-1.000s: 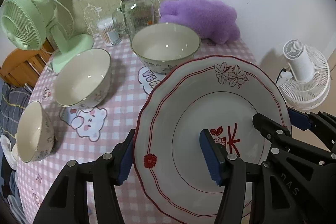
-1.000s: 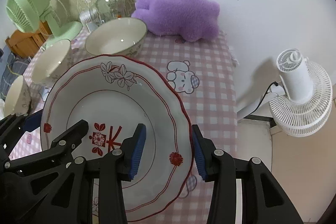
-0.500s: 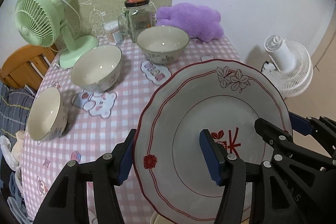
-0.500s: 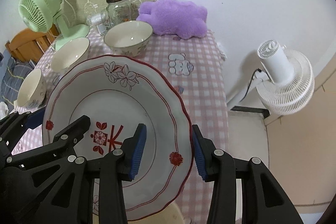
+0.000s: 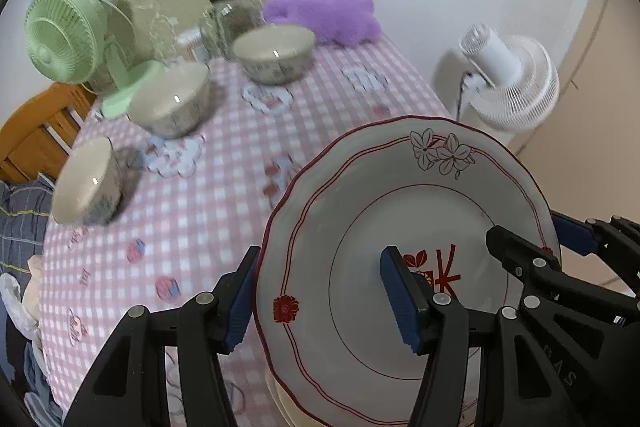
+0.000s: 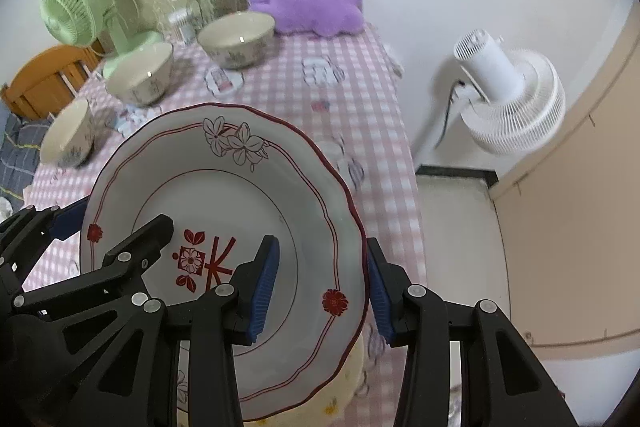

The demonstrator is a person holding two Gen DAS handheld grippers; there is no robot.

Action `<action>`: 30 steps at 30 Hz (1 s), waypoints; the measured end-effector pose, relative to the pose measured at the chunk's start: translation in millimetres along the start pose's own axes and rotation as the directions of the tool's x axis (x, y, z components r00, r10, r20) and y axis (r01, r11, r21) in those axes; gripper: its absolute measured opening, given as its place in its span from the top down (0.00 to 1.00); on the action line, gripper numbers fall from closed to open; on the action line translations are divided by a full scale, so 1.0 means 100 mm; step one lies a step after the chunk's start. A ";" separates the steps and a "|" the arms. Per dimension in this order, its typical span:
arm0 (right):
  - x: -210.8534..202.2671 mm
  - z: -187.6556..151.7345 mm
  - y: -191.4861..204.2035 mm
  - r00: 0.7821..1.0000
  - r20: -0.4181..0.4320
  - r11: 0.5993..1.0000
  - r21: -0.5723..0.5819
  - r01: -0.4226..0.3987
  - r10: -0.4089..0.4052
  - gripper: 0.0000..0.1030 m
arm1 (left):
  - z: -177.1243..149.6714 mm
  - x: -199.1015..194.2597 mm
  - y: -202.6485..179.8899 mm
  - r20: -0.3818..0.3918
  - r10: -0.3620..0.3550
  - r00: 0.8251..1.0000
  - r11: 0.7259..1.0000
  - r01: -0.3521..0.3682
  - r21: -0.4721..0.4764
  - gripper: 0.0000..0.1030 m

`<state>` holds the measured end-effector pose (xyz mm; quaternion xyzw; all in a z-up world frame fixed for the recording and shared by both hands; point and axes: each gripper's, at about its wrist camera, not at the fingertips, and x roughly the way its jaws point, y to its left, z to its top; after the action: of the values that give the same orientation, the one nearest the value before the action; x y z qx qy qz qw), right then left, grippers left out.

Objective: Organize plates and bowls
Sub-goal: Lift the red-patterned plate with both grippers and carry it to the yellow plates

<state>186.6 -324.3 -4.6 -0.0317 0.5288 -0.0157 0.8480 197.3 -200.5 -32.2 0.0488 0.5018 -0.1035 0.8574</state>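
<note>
Left claw (image 5: 320, 291) clenched on the left rim of the plate (image 5: 408, 259), one blue pad under the rim, the other on the plate's inner face; right claw (image 6: 320, 279) clenched on the opposite rim of the same plate (image 6: 224, 203), pads either side of the scalloped red edge; plate thus carried between both claws, tilted, raised above the near end of the counter (image 5: 224, 187); plate white, red double line, grey flower sprig at the far rim, red motif at centre; directly below it the edge of a pale yellowish dish (image 6: 344, 379) shows, contact with the plate cannot be told; three cream bowls stand on the pink checked cloth, well apart from the plate: far bowl (image 5: 274, 53) near the jar, middle bowl (image 5: 170, 99) beside the green fan's base, near-left bowl (image 5: 86, 181) by the counter's left edge; all three upright, separate from one another; at the counter's far end a green fan (image 5: 68, 39), glass jar (image 5: 234, 15) and purple plush (image 5: 324, 15) against the wall; white fan (image 6: 508, 95) on the floor off the counter's right side; background slightly blurred in the left wrist view.
</note>
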 end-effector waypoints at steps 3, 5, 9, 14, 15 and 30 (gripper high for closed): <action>0.06 -0.21 -0.02 0.999 -0.041 1.000 0.011 0.013 -0.012 0.55 | -0.16 0.06 -0.07 -0.036 -0.010 0.999 1.000 0.011 0.018 0.42; 0.11 -0.35 -0.04 0.998 -0.069 1.000 0.022 0.015 -0.014 0.55 | -0.26 0.10 -0.12 -0.056 -0.016 0.998 0.999 0.018 0.030 0.42; 0.18 -0.53 -0.06 0.994 -0.106 0.999 0.039 0.024 -0.020 0.55 | -0.40 0.17 -0.17 -0.085 -0.025 0.996 0.999 0.028 0.042 0.42; 0.26 -0.64 -0.07 0.992 -0.128 0.998 0.050 0.025 -0.019 0.55 | -0.46 0.24 -0.20 -0.113 -0.028 0.993 0.998 0.033 0.044 0.42; 0.27 -0.65 -0.08 0.991 -0.133 0.998 0.052 0.023 -0.016 0.55 | -0.47 0.26 -0.20 -0.117 -0.026 0.993 0.998 0.032 0.046 0.42; 0.40 -0.69 -0.20 0.989 -0.146 0.995 0.097 -0.021 0.035 0.55 | -0.48 0.30 -0.28 -0.108 0.028 0.994 0.998 -0.021 0.066 0.41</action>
<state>142.3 -349.0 -69.1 0.0174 0.5892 -0.0314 0.8072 164.2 -222.4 -81.7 0.0883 0.5434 -0.1065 0.8280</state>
